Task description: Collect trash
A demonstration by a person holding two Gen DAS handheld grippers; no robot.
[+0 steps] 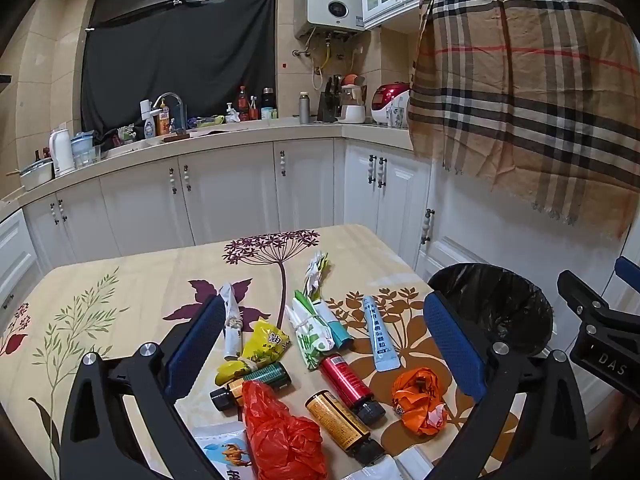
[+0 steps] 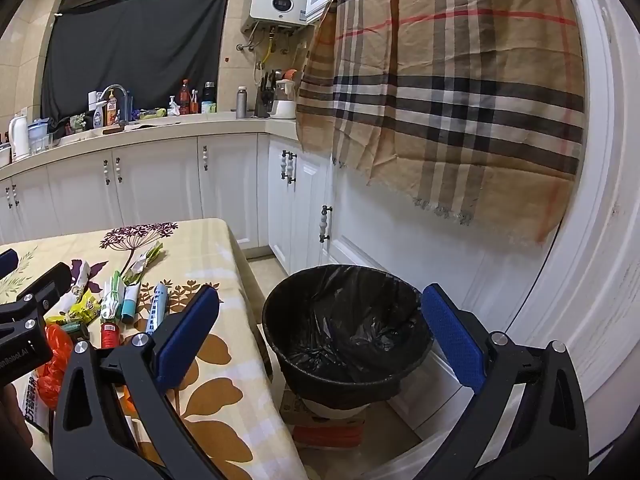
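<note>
Two hand-held grippers with black frames and blue pads tilt gently downward over a kitchen scene. The left gripper (image 1: 324, 344) hovers above a table covered in a cream tablecloth printed with purple and brown plants (image 1: 132, 280), its fingers spread as wide as they go, pinching nothing. The right gripper (image 2: 320, 332) hangs past the table's right edge, fingers equally wide and empty, framing a round bin lined with a black plastic bag (image 2: 348, 320) that stands on the floor just beside that edge.

The trash lies scattered near the table's front edge, between the left gripper's pads. A crumpled red plastic bag (image 1: 280, 436) sits closest to the front edge. Beside it lie a gold cylindrical bottle with a black cap (image 1: 340, 424) and a red cylindrical bottle with a black cap (image 1: 350, 384). A crumpled orange plastic bag (image 1: 418, 400) rests nearer the right edge. Farther in lie a pale blue sachet with dark Chinese print (image 1: 380, 336), too small to read, a yellow crumpled wrapper bearing a Chinese character (image 1: 268, 344), and a green-and-white folded packet (image 1: 312, 332).

On the right gripper's black body, seen from the left wrist, white letters read "DAS" (image 1: 612, 364). On the left gripper's body, seen from the right wrist, partial letters read "enRobot.AI" (image 2: 18, 356).
</note>
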